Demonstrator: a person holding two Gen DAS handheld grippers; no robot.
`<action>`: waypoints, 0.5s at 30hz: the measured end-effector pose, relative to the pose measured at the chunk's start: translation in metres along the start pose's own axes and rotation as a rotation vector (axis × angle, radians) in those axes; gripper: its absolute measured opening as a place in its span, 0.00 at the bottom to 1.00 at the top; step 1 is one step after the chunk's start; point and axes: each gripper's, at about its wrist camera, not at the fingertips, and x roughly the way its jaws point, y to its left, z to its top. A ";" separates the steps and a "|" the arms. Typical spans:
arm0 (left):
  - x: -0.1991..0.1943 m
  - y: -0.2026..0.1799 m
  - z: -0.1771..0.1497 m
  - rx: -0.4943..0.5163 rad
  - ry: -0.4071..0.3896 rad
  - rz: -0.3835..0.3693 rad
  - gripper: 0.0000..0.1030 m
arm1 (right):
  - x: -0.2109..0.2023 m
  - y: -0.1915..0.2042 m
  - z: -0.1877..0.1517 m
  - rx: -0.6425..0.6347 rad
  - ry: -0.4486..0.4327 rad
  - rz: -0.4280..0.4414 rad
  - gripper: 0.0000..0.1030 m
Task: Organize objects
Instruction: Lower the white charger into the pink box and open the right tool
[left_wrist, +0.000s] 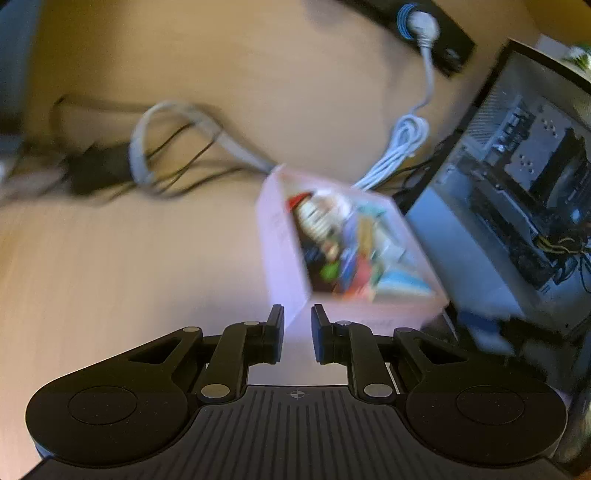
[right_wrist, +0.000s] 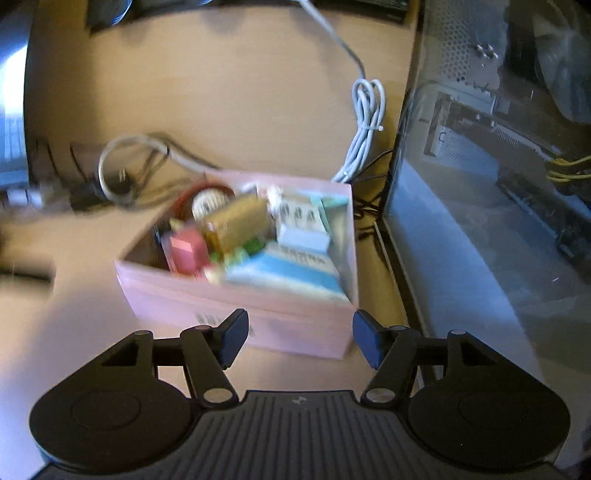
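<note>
A translucent pink box (right_wrist: 221, 306) stands on the wooden desk, filled with several small items: blue packets, a pink carton, a brown block and a red-rimmed round thing. My right gripper (right_wrist: 300, 325) is open just in front of the box's near wall, with nothing between its fingers. In the left wrist view the same pink box (left_wrist: 280, 236) lies blurred, its near corner right beyond my left gripper (left_wrist: 297, 314). That gripper's jaws stand narrow and parallel, shut, and I see no grip on the box.
A computer case with a glass side (right_wrist: 480, 221) (left_wrist: 517, 206) stands close to the right of the box. A coiled white cable (right_wrist: 365, 122) lies behind the box. A grey cable loop and a black adapter (right_wrist: 122, 166) lie at left. A black power strip (left_wrist: 436, 33) is at the back.
</note>
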 end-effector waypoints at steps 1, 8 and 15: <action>0.009 -0.005 0.008 0.016 0.003 0.003 0.17 | 0.002 0.001 -0.002 -0.017 0.008 -0.013 0.61; 0.074 -0.011 0.028 0.028 0.133 0.152 0.39 | 0.022 -0.002 -0.004 -0.041 0.033 -0.092 0.61; 0.051 0.015 0.018 -0.052 0.128 0.276 0.79 | 0.039 0.002 0.001 -0.061 0.017 0.000 0.62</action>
